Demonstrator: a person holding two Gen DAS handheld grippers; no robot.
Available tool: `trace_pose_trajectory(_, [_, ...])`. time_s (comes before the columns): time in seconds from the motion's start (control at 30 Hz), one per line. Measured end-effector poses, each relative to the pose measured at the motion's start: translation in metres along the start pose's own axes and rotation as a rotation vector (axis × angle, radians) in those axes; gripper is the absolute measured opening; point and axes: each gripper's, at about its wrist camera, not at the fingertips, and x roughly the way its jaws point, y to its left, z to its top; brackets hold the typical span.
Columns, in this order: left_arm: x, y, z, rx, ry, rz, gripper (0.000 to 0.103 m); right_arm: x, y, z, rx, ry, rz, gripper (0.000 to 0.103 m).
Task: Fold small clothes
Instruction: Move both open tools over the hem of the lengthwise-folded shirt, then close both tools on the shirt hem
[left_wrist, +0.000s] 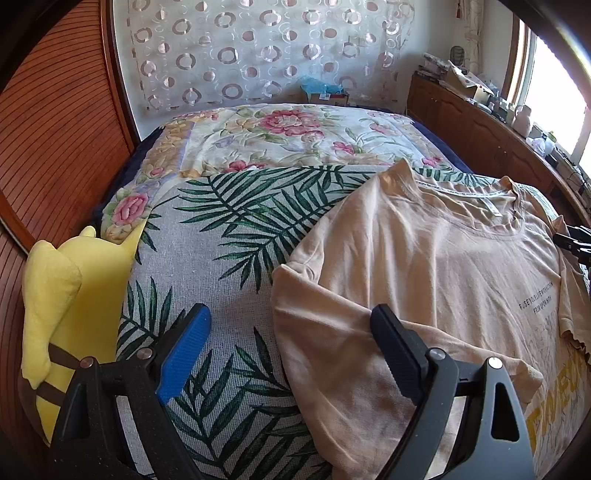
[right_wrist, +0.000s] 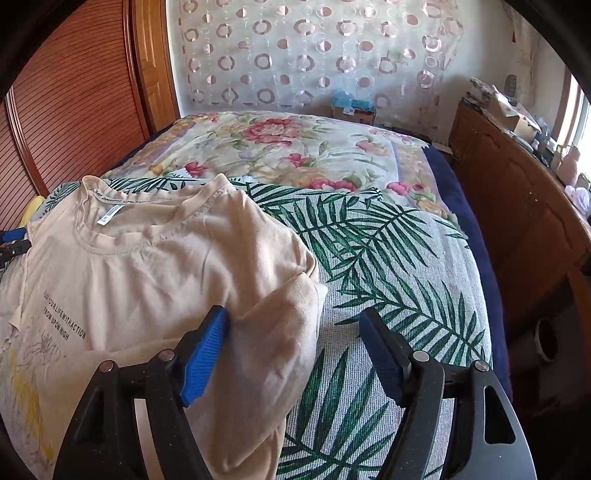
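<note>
Both pairs of jaws stand wide and hold nothing: the left gripper (left_wrist: 291, 343) straddles the T-shirt's near left sleeve edge, one finger over bare cloth cover and the other over the sleeve, while the right gripper (right_wrist: 295, 339) has its blue pad against the shirt's right sleeve without pinching it. Taking the beige T-shirt (left_wrist: 443, 266) as the landmark, it lies face up, collar away from the person, on the palm-leaf cover (left_wrist: 229, 236), which lies on the bed (right_wrist: 458, 229). Folding looks barely begun, as I judge it: the body is still spread, the printed text on the chest is exposed, and both sleeves lie loosely bunched at the sides, the right one humped up into a soft ridge. Bringing the sleeves in, folding the sides and doubling the length all seem left to do. Beyond the shirt's collar stretches the flowered quilt (left_wrist: 288, 136). Left of the shirt, at the bed's edge, lies a yellow plush toy (left_wrist: 70, 302), well apart from the cloth and unlikely to interfere. To the shirt's right runs a wooden cabinet (right_wrist: 524, 206) with clutter on top, also well clear. Nothing rests on the shirt; the only hindrance I see is its own wrinkles and the bunched sleeves.
</note>
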Motion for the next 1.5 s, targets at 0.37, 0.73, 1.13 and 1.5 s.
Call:
trace_pose_trajectory(0.37, [-0.003, -0.007, 0.005, 0.023, -0.018, -0.054, 0.048, 0.0, 0.0, 0.0, 0.0, 0.0, 0.0, 0.076])
trace_pose_trajectory(0.73, [-0.05, -0.03, 0.004, 0.044, -0.11, -0.143, 0.008, -0.004, 0.017, 0.002, -0.056, -0.014, 0.087, 0.006])
trace_pose_trajectory(1.13, [-0.149, -0.046, -0.034, 0.065, -0.272, -0.194, 0.007, -0.114, 0.035, -0.028, -0.049, -0.258, 0.122, 0.004])
trace_pose_trajectory(1.5, [-0.236, -0.057, -0.115, 0.063, -0.331, -0.211, 0.007, -0.213, 0.037, -0.135, -0.011, -0.301, 0.169, 0.004])
